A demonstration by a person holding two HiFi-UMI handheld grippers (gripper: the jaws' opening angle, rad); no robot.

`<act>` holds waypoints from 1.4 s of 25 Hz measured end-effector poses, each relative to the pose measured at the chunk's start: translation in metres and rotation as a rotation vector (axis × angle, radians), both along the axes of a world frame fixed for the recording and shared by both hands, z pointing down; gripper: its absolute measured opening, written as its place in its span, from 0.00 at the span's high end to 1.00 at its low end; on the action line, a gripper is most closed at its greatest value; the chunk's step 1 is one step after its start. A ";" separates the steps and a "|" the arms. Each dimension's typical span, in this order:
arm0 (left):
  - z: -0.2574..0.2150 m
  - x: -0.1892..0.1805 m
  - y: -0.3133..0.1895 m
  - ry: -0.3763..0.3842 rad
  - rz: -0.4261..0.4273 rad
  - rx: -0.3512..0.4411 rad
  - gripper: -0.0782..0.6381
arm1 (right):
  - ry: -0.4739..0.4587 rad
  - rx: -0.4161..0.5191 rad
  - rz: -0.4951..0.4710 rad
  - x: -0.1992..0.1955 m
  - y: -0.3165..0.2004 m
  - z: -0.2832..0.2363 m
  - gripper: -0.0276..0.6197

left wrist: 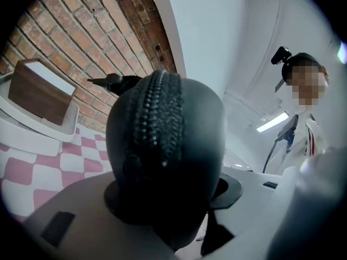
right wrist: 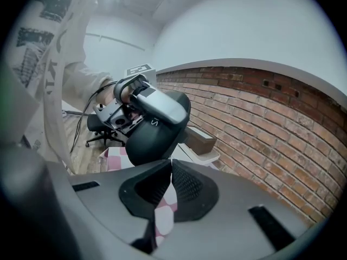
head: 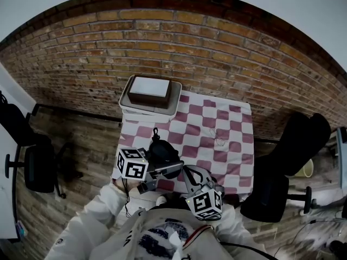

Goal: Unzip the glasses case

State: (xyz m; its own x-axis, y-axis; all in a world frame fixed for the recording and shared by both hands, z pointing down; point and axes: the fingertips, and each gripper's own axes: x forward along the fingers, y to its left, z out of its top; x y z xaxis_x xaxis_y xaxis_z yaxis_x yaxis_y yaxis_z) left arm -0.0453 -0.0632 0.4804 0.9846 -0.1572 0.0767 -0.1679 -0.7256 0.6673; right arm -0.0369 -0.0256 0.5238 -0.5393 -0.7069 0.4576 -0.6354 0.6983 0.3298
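Observation:
The black oval glasses case hangs above the near edge of the checked table, with my left gripper shut on it. In the left gripper view the case fills the middle between the jaws, its zipper running up its edge towards me. My right gripper comes in from the right. Seen from the right gripper view, its jaws are shut, their tips right at the lower edge of the case. Whether a zipper pull sits between the pads is hidden.
A white tray holding a brown box with a white top stands at the far left of the pink and white checked cloth. A brick wall rises behind. Black office chairs stand at the left and right.

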 end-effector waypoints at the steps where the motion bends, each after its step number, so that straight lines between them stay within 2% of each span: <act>1: 0.001 0.000 0.001 -0.004 0.006 0.001 0.54 | 0.002 0.002 -0.001 0.000 0.000 0.000 0.93; 7: 0.006 0.004 0.005 -0.011 0.044 -0.012 0.54 | 0.004 0.012 -0.013 0.001 -0.001 -0.002 0.93; 23: 0.017 0.005 0.012 -0.073 0.096 0.016 0.54 | -0.018 -0.011 -0.031 -0.004 -0.010 -0.004 0.93; 35: 0.019 0.003 0.021 -0.092 0.144 0.034 0.54 | -0.033 0.014 -0.064 -0.011 -0.014 -0.018 0.93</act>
State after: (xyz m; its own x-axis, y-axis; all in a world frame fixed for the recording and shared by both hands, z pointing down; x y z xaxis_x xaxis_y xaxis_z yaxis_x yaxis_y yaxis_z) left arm -0.0424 -0.0421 0.4994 0.9861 -0.0195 0.1648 -0.1202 -0.7685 0.6285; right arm -0.0478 -0.0398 0.5061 -0.5981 -0.6768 0.4292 -0.6003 0.7332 0.3195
